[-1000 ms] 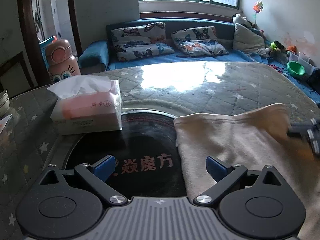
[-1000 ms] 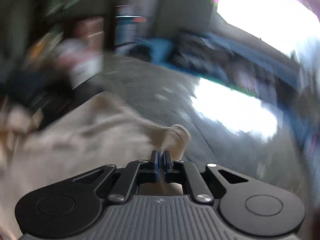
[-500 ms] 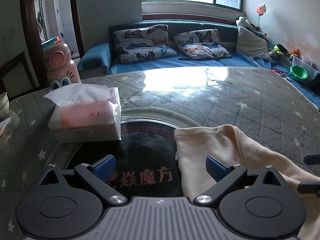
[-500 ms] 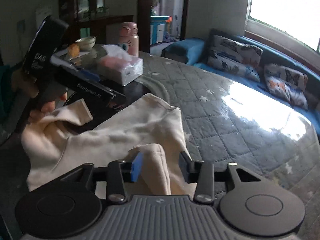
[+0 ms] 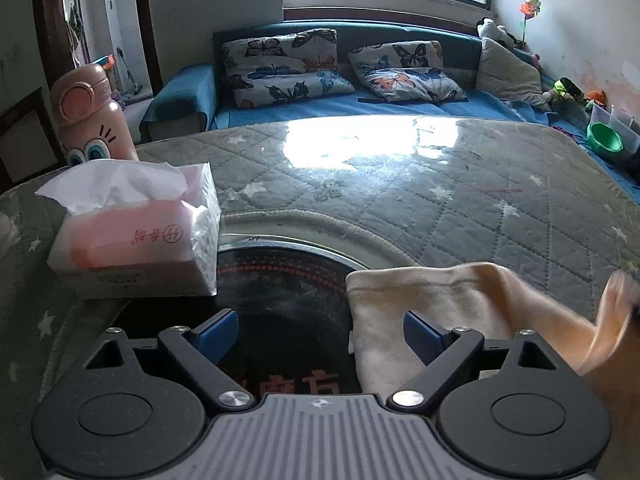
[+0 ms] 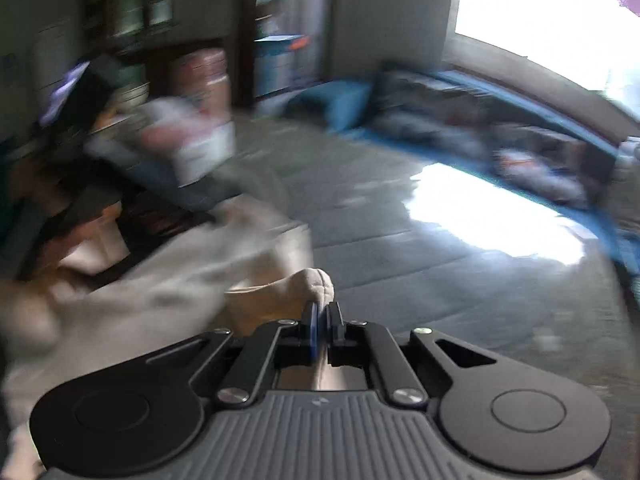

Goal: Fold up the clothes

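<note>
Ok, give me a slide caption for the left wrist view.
Open left tongs poised over the cream garment's edge, tissue box alongside.

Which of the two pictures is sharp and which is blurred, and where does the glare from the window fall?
Left wrist view: sharp, with fisheye bending at the edges; window glare on the grey quilted star-pattern table cover; only the far right end of the cream fabric garment is smeared. Right wrist view: heavy motion blur everywhere except the gripper's own body; the window is blown out white.

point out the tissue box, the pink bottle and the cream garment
tissue box (image 5: 136, 236), left wrist view, its pink top face
pink bottle (image 5: 90, 114), left wrist view, its body
cream garment (image 5: 424, 300), left wrist view, its flat near corner
</note>
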`<state>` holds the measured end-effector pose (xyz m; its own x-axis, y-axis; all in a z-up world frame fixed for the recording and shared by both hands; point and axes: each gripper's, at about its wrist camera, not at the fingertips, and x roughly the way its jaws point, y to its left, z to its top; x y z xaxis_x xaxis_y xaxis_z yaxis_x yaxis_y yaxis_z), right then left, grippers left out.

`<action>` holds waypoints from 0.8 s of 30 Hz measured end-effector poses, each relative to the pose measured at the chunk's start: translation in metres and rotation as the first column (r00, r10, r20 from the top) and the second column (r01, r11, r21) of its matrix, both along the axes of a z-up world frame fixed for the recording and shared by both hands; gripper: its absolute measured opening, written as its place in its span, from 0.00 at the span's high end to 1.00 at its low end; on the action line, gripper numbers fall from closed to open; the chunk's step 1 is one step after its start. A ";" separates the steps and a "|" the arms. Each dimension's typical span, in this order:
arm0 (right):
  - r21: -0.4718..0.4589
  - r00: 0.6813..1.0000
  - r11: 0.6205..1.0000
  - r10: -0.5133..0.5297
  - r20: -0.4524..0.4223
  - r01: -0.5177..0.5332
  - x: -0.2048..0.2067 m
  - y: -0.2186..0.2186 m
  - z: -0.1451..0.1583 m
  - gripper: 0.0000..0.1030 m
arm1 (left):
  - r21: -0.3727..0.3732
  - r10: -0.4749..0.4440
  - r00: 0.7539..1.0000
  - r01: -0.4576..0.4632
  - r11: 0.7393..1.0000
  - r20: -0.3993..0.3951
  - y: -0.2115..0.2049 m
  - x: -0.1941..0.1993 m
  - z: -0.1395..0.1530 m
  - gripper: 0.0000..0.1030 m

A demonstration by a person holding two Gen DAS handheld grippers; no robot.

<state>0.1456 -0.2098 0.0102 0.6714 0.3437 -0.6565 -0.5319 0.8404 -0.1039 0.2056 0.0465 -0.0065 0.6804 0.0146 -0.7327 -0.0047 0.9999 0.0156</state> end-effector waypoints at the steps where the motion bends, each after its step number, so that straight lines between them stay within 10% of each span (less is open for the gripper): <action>1: -0.007 0.999 0.999 -0.045 -0.004 0.045 0.007 -0.007 -0.002 0.97 | 0.005 0.002 1.000 -0.002 1.000 0.000 -0.001 0.002 -0.002 0.11; 10: 0.050 0.986 0.987 -0.148 -0.079 0.152 0.029 -0.040 -0.017 0.88 | 0.024 -0.024 0.999 0.023 0.999 0.024 -0.008 0.011 -0.012 0.29; 17: -0.003 0.988 0.993 -0.118 -0.101 0.119 0.048 -0.025 -0.035 0.86 | 0.060 -0.079 0.995 0.075 0.995 0.064 -0.018 0.013 -0.011 0.82; 24: 0.042 0.983 0.988 -0.146 -0.113 0.152 0.071 -0.022 -0.042 0.84 | 0.121 -0.076 0.993 0.065 0.991 0.091 -0.017 0.021 -0.015 0.89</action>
